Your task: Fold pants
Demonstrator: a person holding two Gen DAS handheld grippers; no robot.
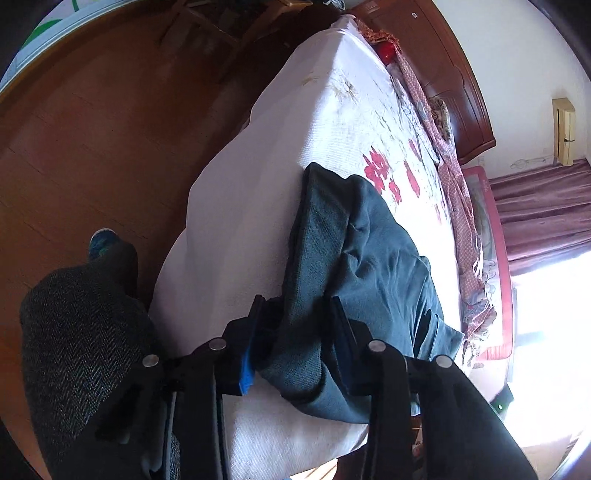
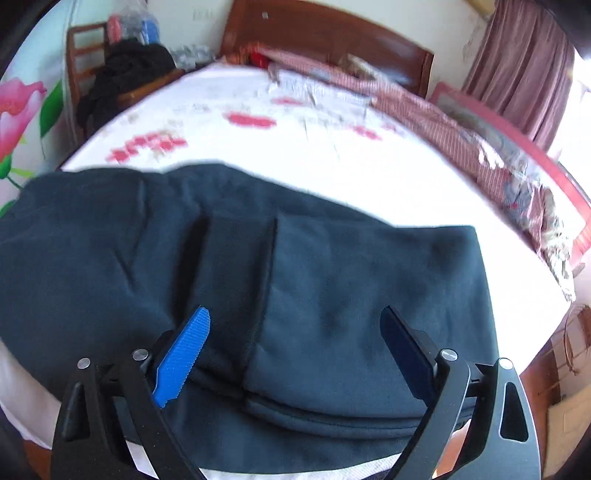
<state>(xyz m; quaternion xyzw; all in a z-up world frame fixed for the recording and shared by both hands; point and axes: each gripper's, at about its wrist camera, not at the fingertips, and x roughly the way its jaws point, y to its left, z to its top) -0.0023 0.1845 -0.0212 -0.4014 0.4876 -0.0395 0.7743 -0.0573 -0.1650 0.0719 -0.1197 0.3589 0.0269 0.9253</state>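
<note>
At frame centre, our left gripper (image 1: pixel 297 314) jaws clench the pants (image 1: pixel 354 266) fabric. Our right gripper (image 2: pixel 295 332) jaws hang released over them on the bed (image 2: pixel 369 166).

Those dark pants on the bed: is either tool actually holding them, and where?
The left tool has a thick bunched fold of the pants between its fingers. The right tool is open above the pants, holding nothing.

Pants (image 2: pixel 332 295): dark teal matt cloth, soft fleece-like nap, coarser knit weave on the turned-up inner face. Bed sheet (image 1: pixel 332 110) beneath the pants: white textured cloth with red printed flowers. Headboard (image 2: pixel 325 33) beyond the pants: glossy reddish wood. Right gripper (image 2: pixel 295 328): matt black frame, ribbed blue plastic pads (image 2: pixel 184 354), bright metal pins.
</note>
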